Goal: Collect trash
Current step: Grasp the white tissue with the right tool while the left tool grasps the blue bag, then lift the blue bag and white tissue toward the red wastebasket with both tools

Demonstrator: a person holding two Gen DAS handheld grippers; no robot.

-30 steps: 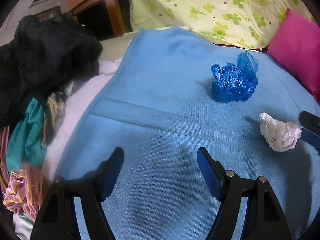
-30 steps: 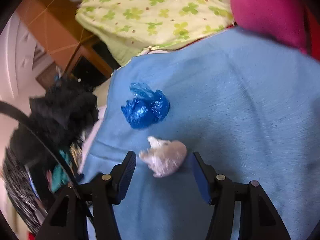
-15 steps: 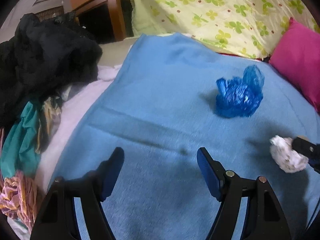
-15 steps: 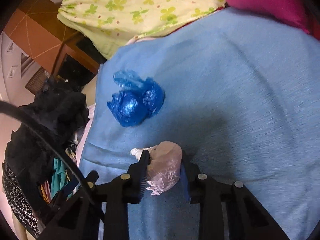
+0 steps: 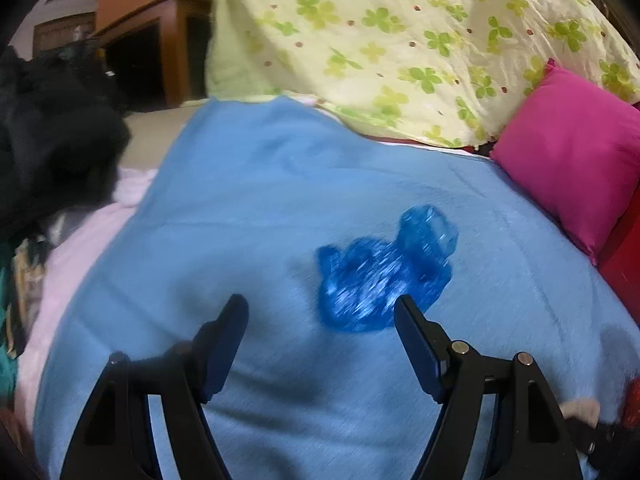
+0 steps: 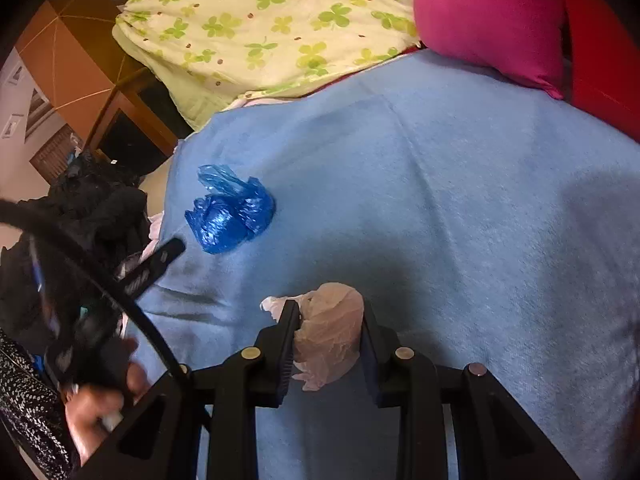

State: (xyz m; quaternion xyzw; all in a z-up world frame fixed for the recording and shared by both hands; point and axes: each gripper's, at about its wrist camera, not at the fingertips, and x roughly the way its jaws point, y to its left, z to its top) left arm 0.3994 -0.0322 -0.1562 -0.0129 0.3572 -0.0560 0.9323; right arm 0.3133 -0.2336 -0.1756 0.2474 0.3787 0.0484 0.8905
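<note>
Left wrist view: the left gripper (image 5: 320,314) hangs with jaws wide and empty over the blue blanket (image 5: 224,208). The blurred blue plastic bag (image 5: 380,276) lies just ahead, its near edge behind the right fingertip.

Right wrist view: the right gripper (image 6: 330,316) has clamped the pale plastic wad (image 6: 330,332), its sides covered by the pads. The blue plastic bag (image 6: 232,216) lies apart, upper left. A blurred hand (image 6: 100,396) is cut off at the lower left.

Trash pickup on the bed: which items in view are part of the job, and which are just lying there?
Job:
- crumpled white wad, clamped in the right gripper
- crumpled blue plastic bag, loose on the blanket ahead of the open left gripper

Lying about:
- blue blanket
- pink pillow
- clover-print bedding
- dark clothes pile
</note>
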